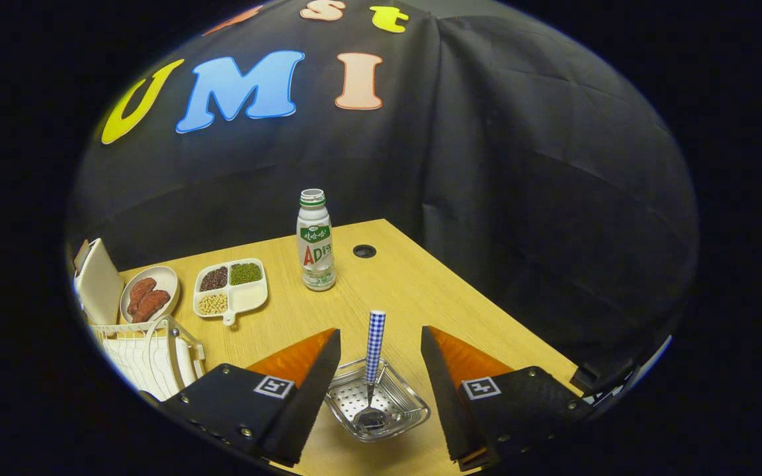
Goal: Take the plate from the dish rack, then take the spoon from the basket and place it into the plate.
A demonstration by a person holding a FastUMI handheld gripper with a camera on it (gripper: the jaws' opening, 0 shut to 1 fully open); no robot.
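Observation:
A spoon (374,350) with a blue-and-white checked handle lies in a small perforated metal basket (407,403) on the wooden table, its bowl toward me and its handle pointing away. My gripper (381,332) hovers above the basket, open, and the spoon's handle shows in the gap between the fingers without touching them. To the left of the left finger stands a white wire dish rack (156,328) with a white plate (182,362) upright in it.
Beyond the fingers stands a white drink bottle (315,241). Left of it lie a divided white tray of beans (231,289), a round dish of sausages (149,294) and a white box (98,281). A cable hole (364,251) lies near the table's far corner.

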